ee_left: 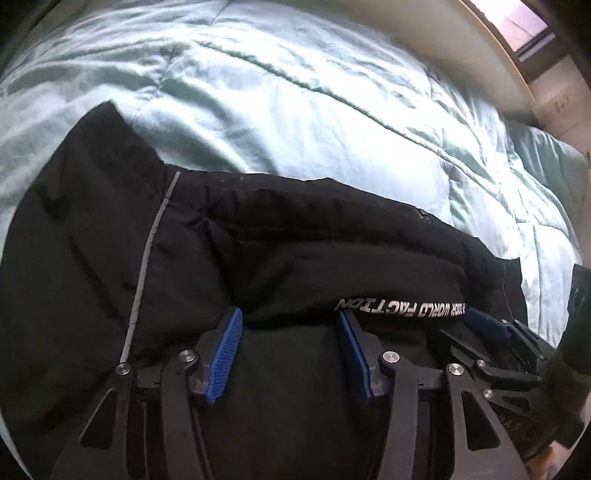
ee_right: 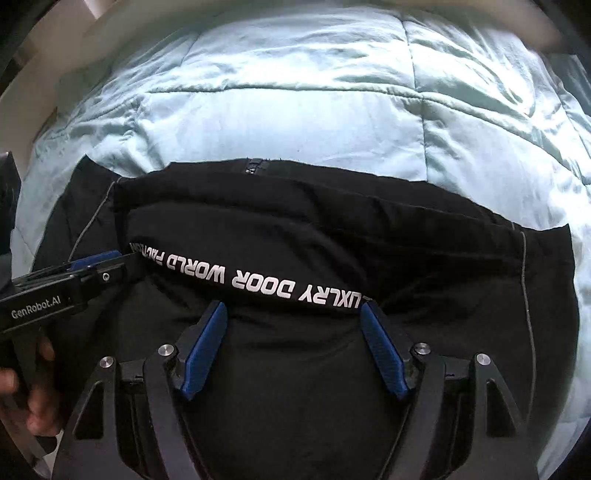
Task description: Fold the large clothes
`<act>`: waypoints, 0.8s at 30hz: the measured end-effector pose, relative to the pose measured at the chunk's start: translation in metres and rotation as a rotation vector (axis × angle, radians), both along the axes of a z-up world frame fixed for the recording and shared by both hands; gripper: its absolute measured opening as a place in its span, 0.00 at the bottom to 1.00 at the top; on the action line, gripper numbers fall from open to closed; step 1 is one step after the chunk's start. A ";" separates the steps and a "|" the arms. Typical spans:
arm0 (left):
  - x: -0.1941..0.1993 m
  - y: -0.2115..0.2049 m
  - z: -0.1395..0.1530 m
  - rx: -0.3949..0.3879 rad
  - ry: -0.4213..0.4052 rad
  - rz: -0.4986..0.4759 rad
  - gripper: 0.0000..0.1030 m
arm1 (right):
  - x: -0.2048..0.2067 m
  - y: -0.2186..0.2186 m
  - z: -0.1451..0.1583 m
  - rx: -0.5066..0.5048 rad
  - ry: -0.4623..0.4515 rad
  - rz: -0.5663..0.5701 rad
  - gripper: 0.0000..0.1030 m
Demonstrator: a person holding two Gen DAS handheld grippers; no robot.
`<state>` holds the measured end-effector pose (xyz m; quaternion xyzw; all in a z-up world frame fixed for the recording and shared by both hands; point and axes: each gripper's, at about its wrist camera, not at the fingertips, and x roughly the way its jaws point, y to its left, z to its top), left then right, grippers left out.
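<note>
A black padded jacket (ee_left: pixel 295 236) (ee_right: pixel 314 221) lies folded on the bed. A fold carrying white lettering (ee_right: pixel 258 284) runs across it, and grey piping (ee_left: pixel 147 258) runs down its left part. My left gripper (ee_left: pixel 290 314) stands open just above the black fabric near the lettered fold, its blue pads (ee_left: pixel 225 350) well apart. My right gripper (ee_right: pixel 292 308) is open wider, with its fingertips at the lettered fold and fabric under the gap. Each gripper shows in the other's view: the right gripper (ee_left: pixel 487 326) and the left gripper (ee_right: pixel 96 260), close beside each other.
A pale teal quilt (ee_left: pixel 295 92) (ee_right: pixel 295 110) covers the bed beyond and around the jacket. A cream bed frame (ee_left: pixel 461 48) and a window (ee_left: pixel 528 29) lie at the far right. A hand (ee_right: pixel 33 398) holds the left gripper's handle.
</note>
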<state>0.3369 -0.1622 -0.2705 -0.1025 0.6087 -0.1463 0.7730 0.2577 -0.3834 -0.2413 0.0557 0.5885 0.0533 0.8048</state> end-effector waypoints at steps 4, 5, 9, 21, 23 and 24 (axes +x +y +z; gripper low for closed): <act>-0.032 0.016 0.038 -0.028 -0.066 -0.018 0.54 | -0.032 -0.019 0.037 0.066 -0.068 0.007 0.71; -0.046 0.025 0.049 -0.032 -0.087 -0.015 0.54 | -0.046 -0.021 0.046 0.061 -0.082 0.017 0.71; -0.100 0.058 0.072 -0.026 -0.139 0.058 0.54 | -0.100 -0.033 0.060 0.073 -0.064 0.034 0.72; -0.129 0.083 0.035 0.143 -0.038 0.181 0.54 | -0.120 -0.026 0.023 0.021 0.066 -0.024 0.72; -0.133 0.086 0.039 0.141 -0.034 0.170 0.54 | -0.125 -0.029 0.032 0.017 0.065 -0.038 0.72; -0.136 0.088 0.041 0.129 -0.030 0.174 0.54 | -0.129 -0.031 0.037 0.007 0.058 -0.043 0.72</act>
